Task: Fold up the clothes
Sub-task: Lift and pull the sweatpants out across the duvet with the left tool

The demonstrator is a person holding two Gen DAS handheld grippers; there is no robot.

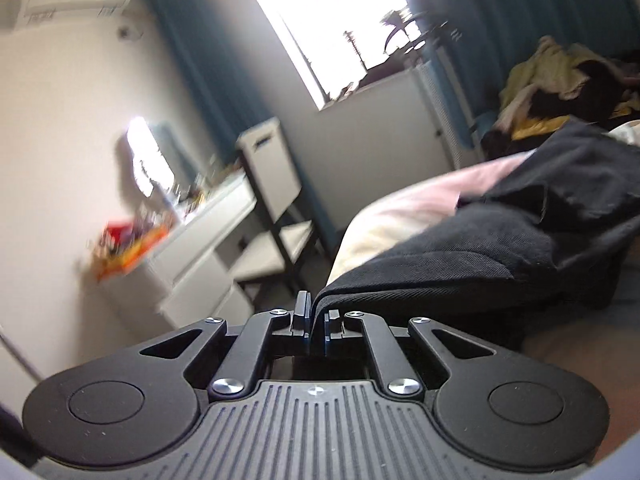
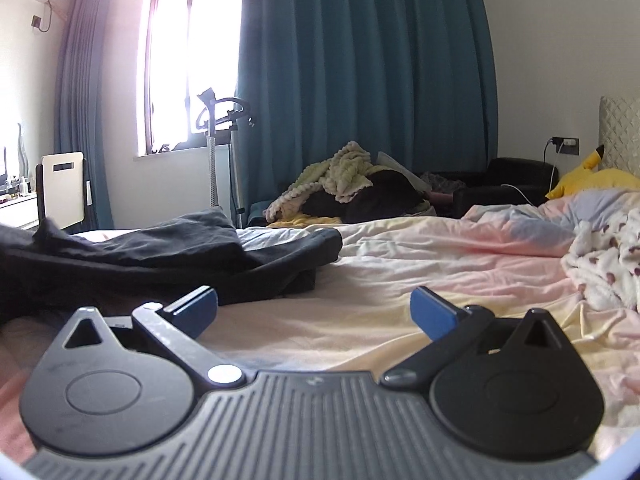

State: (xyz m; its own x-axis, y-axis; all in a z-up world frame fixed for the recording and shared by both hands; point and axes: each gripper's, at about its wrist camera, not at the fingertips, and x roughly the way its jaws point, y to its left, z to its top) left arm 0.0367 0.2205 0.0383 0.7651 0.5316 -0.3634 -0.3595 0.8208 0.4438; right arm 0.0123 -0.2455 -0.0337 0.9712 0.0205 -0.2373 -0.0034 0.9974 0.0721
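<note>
A black garment point(image 1: 500, 236) lies rumpled on the pink and cream bed point(image 1: 400, 216). My left gripper point(image 1: 318, 320) is shut on a corner of its edge, and the cloth stretches away to the right from the jaws. The left wrist view is blurred on the left side. In the right wrist view the same black garment point(image 2: 160, 256) lies at the left of the bed point(image 2: 400, 280). My right gripper point(image 2: 314, 312) stands open just above the bedcover, to the right of the garment, with nothing between its blue pads point(image 2: 434, 314).
A heap of clothes point(image 2: 352, 188) with a cream knit on top lies beyond the bed's far side by the blue curtain. A white dresser point(image 1: 200, 248) and chair point(image 1: 272, 196) stand left of the bed. A yellow plush toy point(image 2: 592, 180) and spotted blanket point(image 2: 608, 264) lie at the right.
</note>
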